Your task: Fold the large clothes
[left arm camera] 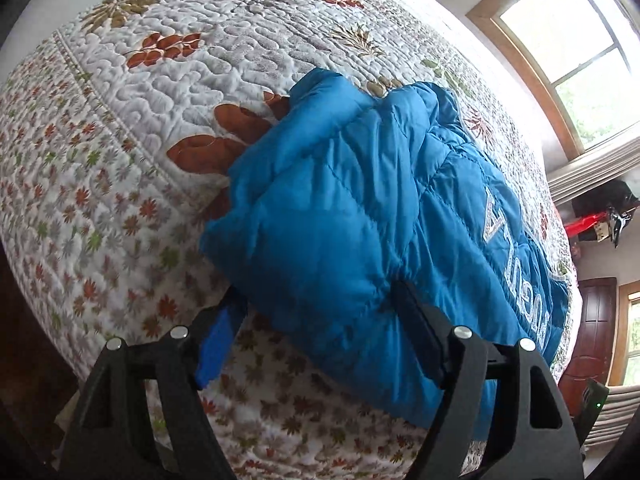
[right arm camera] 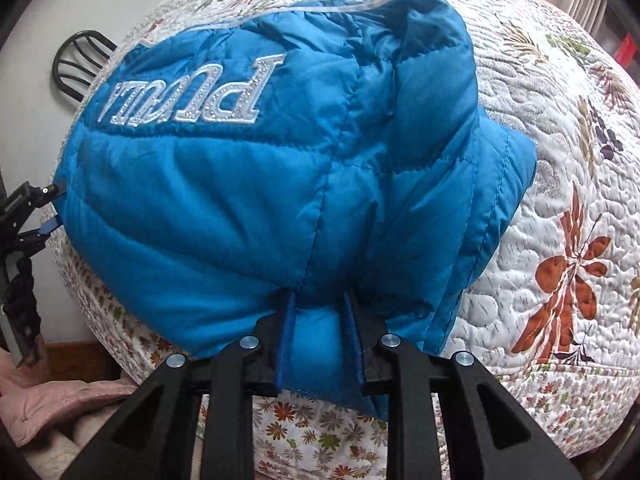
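Observation:
A blue puffer jacket with silver lettering lies bunched on a quilted floral bedspread. My left gripper is open wide over the jacket's near edge. Its right finger digs into the padding, while the blue pad of its left finger stands bare beside the jacket's corner. In the right wrist view my right gripper is shut on a fold of the jacket at its near hem, and padding bulges between the pads. The left gripper shows at the jacket's far left edge.
The bedspread drops off at the bed's near edge in both views. A pink garment lies low at the left and a black chair back stands behind the bed. A window and a wooden door are on the right.

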Tool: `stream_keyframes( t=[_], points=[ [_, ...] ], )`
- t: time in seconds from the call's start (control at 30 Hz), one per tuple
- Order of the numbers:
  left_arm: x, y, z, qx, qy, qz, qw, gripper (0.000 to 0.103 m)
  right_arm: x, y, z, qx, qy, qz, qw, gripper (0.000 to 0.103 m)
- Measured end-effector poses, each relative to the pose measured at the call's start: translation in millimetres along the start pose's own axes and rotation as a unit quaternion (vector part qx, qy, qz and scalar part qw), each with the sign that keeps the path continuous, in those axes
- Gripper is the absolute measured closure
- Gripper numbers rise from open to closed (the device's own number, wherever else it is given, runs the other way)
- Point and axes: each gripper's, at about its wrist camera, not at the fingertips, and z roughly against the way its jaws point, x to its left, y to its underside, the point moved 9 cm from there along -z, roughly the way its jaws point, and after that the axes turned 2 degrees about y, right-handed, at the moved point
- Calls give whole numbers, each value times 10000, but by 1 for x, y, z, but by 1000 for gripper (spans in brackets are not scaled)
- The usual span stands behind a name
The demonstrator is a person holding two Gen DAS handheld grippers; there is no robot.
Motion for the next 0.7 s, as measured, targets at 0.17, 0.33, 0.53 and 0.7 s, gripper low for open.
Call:
stream_keyframes(
  t=[0.17,0.33,0.53,0.7],
  points=[
    [1,-1,-13,130,208,145,9996,26,-8,-3,-1,19,10,-53,10000,80],
    [-2,-5,-14,103,399,228,9989,46,-6,-4,-3,54,23,-93,9999,80],
    [-4,-1,0,-81,781,221,9967,76,-4,-12,-5,154,48,-78,9998,80],
    [16,5,-6,66,1140,400,9927,78,-3,-17,-7,199,38,-84,9998,80]
  ],
)
